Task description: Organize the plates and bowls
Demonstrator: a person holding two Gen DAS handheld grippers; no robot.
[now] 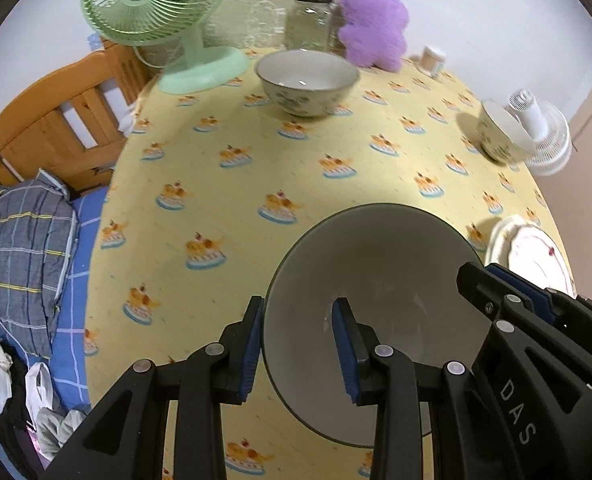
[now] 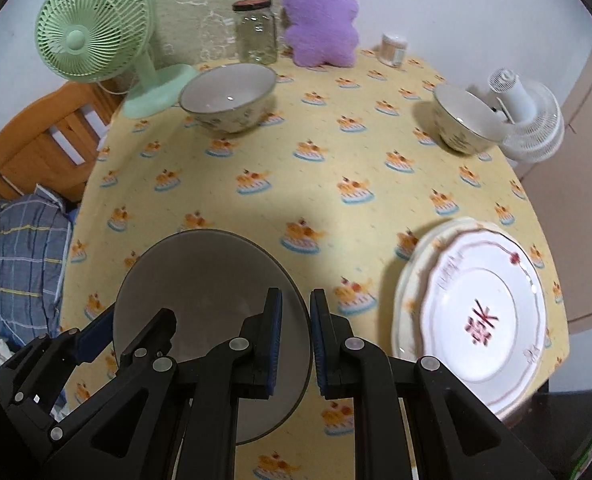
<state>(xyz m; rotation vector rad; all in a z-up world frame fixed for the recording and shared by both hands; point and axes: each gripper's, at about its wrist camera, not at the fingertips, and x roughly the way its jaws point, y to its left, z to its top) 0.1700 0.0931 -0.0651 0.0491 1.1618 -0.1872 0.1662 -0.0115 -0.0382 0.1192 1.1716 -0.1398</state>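
A large grey-white bowl (image 1: 380, 264) (image 2: 199, 276) is held by both grippers near the table's front. My left gripper (image 1: 302, 346) has its jaws around the bowl's left rim, one finger outside, one inside. My right gripper (image 2: 296, 344) is shut on the bowl's right rim. A floral bowl (image 1: 308, 80) (image 2: 227, 96) stands at the back centre. A smaller floral bowl (image 1: 500, 132) (image 2: 464, 120) stands at the right edge. Two stacked plates (image 2: 480, 320) (image 1: 532, 252) lie at the front right.
On the yellow tablecloth (image 1: 296, 184) stand a green fan (image 1: 155, 8), a glass jar (image 1: 312, 20), a purple plush toy (image 1: 376, 20) and a small cup (image 1: 434, 60) along the back. A white fan (image 2: 528, 120) stands past the right edge. A bed lies left.
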